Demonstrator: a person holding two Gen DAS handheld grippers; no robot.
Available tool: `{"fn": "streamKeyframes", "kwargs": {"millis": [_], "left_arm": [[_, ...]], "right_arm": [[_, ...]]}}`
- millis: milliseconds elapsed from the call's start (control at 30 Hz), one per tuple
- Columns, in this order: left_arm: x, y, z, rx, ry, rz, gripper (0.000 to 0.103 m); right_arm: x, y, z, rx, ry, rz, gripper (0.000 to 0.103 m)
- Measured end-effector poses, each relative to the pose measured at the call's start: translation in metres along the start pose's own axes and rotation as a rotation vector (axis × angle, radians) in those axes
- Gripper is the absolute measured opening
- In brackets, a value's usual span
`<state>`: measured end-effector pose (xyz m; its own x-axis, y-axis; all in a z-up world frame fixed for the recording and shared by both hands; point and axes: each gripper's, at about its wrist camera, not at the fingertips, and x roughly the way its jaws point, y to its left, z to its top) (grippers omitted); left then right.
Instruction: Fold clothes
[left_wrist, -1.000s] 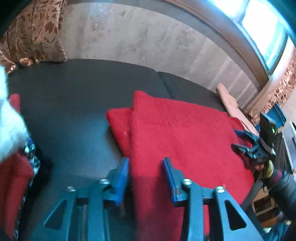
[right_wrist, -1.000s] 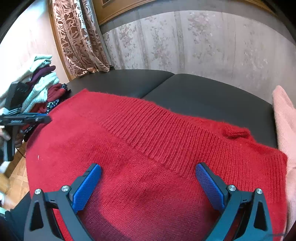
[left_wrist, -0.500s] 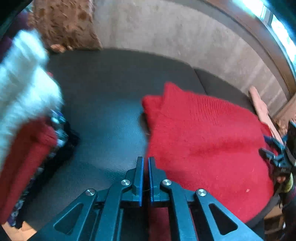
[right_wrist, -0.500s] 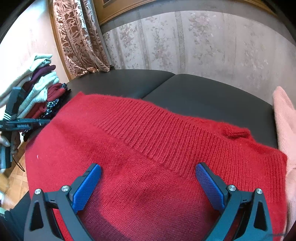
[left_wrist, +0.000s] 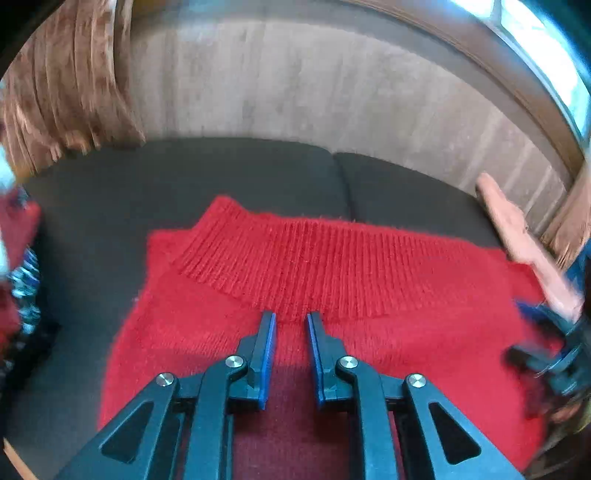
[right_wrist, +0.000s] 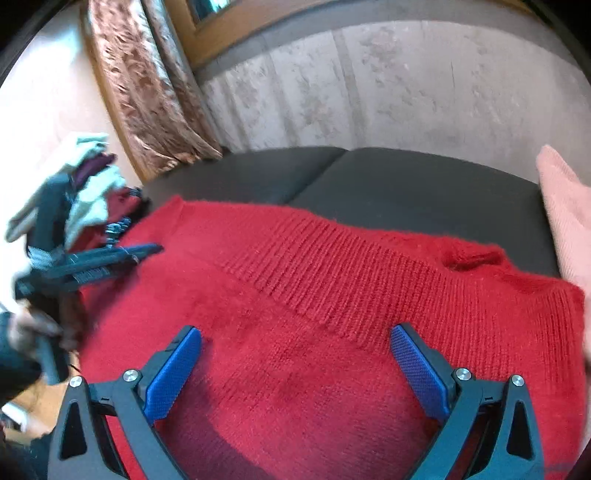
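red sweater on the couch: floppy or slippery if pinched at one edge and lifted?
The red sweater is soft knit lying limp in folded layers, so it will probably drape and unfold. Its fuzzy surface probably grips the blue pads. It likely drags across the dark couch rather than sliding.

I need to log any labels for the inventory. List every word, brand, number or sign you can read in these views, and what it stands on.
None readable: the red sweater shows no tag or print. The folded clothes pile is too blurred to show any lettering.

Dark couch (left_wrist: 207, 177), red sweater (left_wrist: 332, 288) (ribbed hem), pink garment (right_wrist: 565, 206)
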<state>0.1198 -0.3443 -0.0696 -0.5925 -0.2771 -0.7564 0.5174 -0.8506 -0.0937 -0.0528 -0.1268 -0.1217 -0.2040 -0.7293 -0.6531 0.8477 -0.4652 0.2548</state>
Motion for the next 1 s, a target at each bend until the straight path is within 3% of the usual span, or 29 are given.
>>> {"fn": "streamKeyframes", "kwargs": {"millis": [133, 267, 367, 500, 633, 700, 767, 800, 867, 900, 967, 1000], "left_arm": [[-0.004, 0.003, -0.005, 0.002, 0.006, -0.008, 0.017], [-0.014, 0.010, 0.014, -0.003, 0.030, -0.083, 0.020], [-0.019, 0.001, 0.019, 0.049, 0.020, -0.132, 0.022], [-0.020, -0.020, 0.024, 0.135, -0.016, -0.155, 0.022], [-0.019, -0.035, 0.033, 0.175, -0.053, -0.200, 0.024], [-0.012, -0.040, 0.032, 0.188, -0.045, -0.215, 0.025], [0.003, -0.046, 0.027, 0.207, -0.010, -0.224, 0.030], [0.009, -0.048, 0.023, 0.213, -0.012, -0.217, 0.030], [0.016, -0.051, 0.014, 0.215, -0.037, -0.187, 0.031], [0.013, -0.051, 0.016, 0.193, -0.041, -0.176, 0.029], [0.005, -0.050, 0.025, 0.126, -0.048, -0.157, 0.022], [0.000, -0.050, 0.029, 0.114, -0.072, -0.147, 0.021]], "right_arm": [[-0.001, -0.002, 0.001, 0.028, 0.001, 0.018, 0.103], [-0.023, -0.009, 0.003, 0.118, -0.001, 0.041, 0.103], [-0.052, -0.020, 0.002, 0.126, -0.026, -0.047, 0.103], [-0.073, -0.052, 0.002, 0.160, 0.014, -0.198, 0.103], [-0.070, -0.077, 0.013, 0.172, 0.028, -0.303, 0.103], [-0.056, -0.089, 0.014, 0.199, 0.073, -0.317, 0.102], [-0.034, -0.093, 0.011, 0.203, 0.160, -0.341, 0.081], [-0.030, -0.089, 0.011, 0.189, 0.164, -0.345, 0.080], [-0.030, -0.078, 0.016, 0.145, 0.146, -0.346, 0.044], [-0.031, -0.070, 0.021, 0.110, 0.145, -0.367, 0.037], [-0.034, -0.052, 0.034, -0.007, 0.130, -0.477, 0.011], [-0.037, -0.048, 0.039, -0.044, 0.111, -0.530, 0.010]]}}
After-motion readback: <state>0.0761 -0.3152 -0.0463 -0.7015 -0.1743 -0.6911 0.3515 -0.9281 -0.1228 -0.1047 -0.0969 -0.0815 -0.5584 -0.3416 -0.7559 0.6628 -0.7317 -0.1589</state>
